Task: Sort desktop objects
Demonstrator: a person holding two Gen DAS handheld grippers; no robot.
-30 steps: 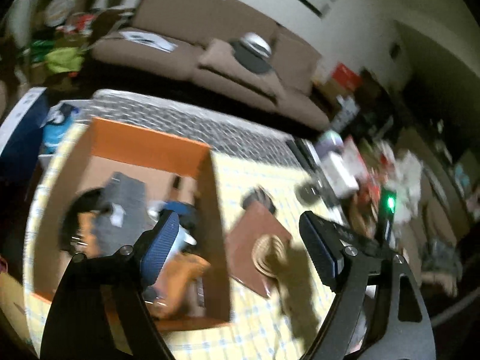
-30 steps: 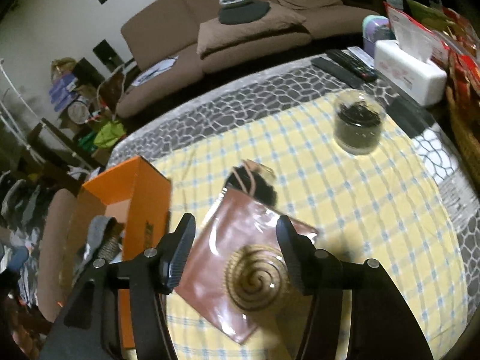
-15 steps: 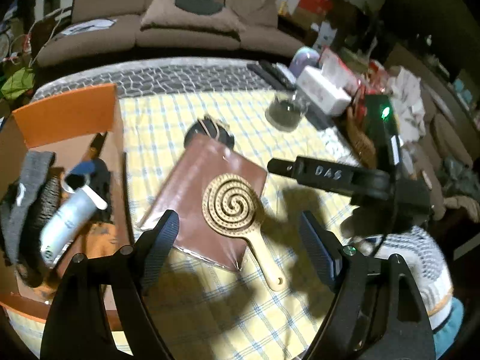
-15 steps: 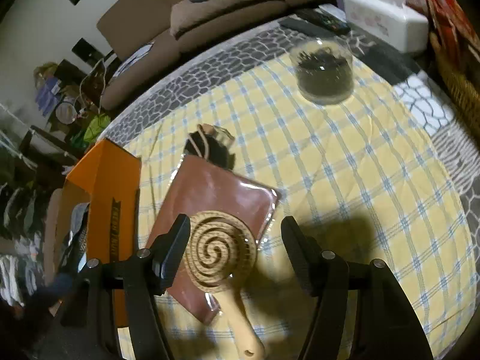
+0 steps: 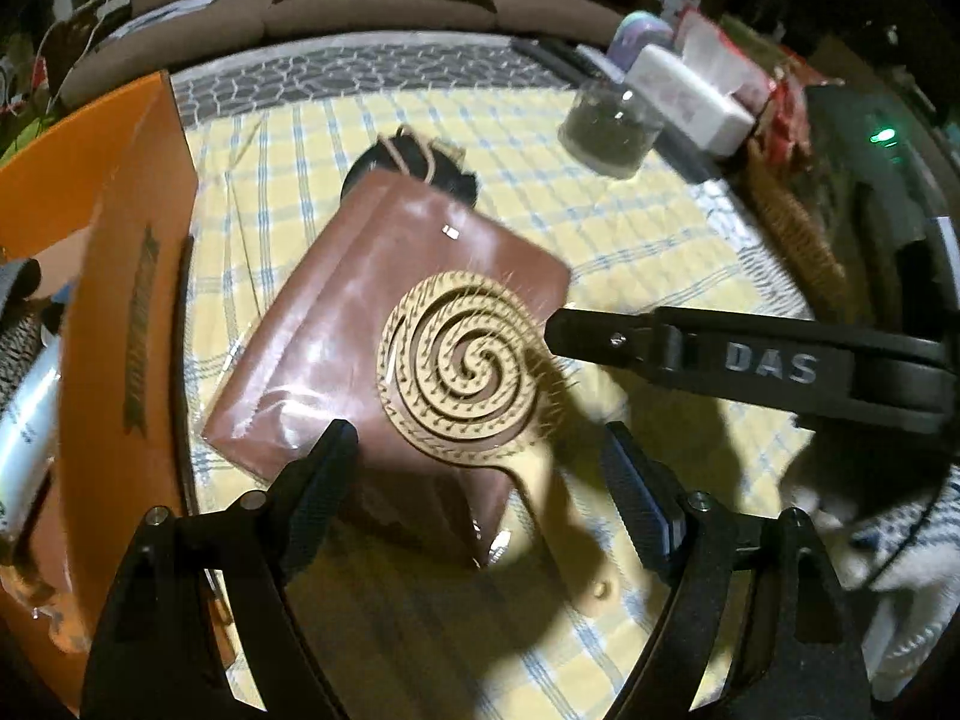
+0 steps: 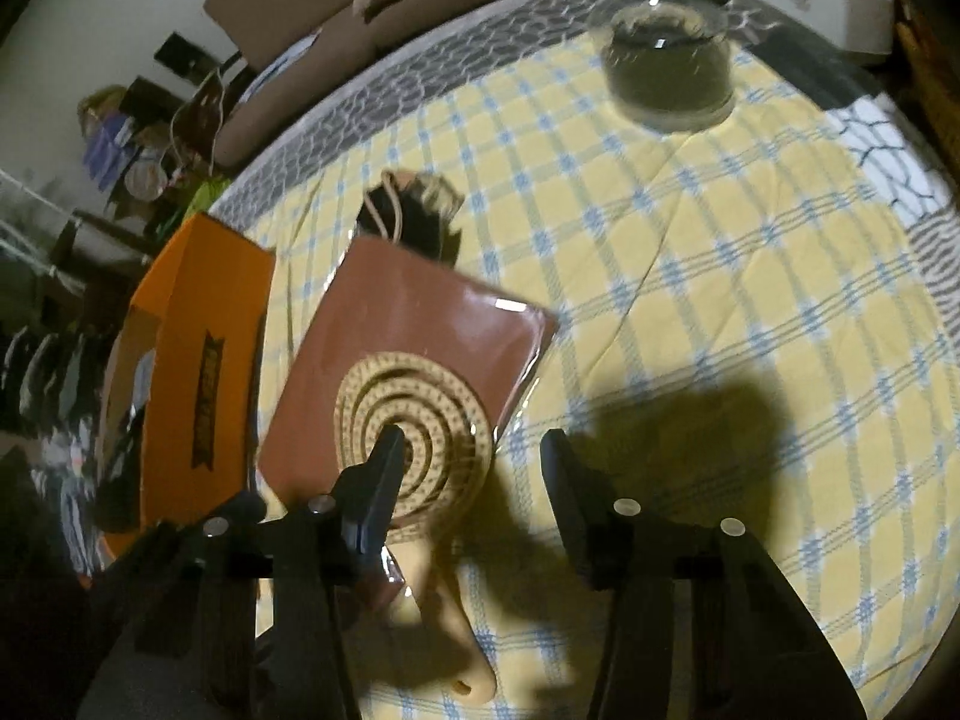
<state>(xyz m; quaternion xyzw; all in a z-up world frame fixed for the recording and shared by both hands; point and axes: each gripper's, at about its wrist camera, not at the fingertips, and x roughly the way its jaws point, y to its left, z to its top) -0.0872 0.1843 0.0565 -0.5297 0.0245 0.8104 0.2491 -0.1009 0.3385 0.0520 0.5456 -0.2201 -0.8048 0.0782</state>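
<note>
You have brought both grippers down over the brush (image 5: 462, 360), and a second ago the left one was still looking into the orange box (image 5: 120, 276); now it hangs over the brush handle. Your right gripper (image 6: 468, 456) has just been closing its jaws, with the rim of the brush head between them, but the pads are not yet pressing on it, so it is open and holds nothing. Your left gripper (image 5: 480, 468) stands wide open and empty above the handle end.

That points to the brush as the next thing to sort, probably into the box beside it, which already holds other items.

The brush is pale wood, a flat round head cut as an open spiral with fine pins, and a short flat handle with a hole at its end. Its head lies on a brown pouch (image 5: 360, 300), glossy and wrapped in clear film, so it may slide. The handle reaches out over the cloth (image 6: 690, 300), a soft yellow check with blue lines covering the table. A small dark bag (image 6: 420, 216) with cord lies just behind the pouch, and a clear jar (image 6: 672, 72) of dark matter stands well apart.
</note>
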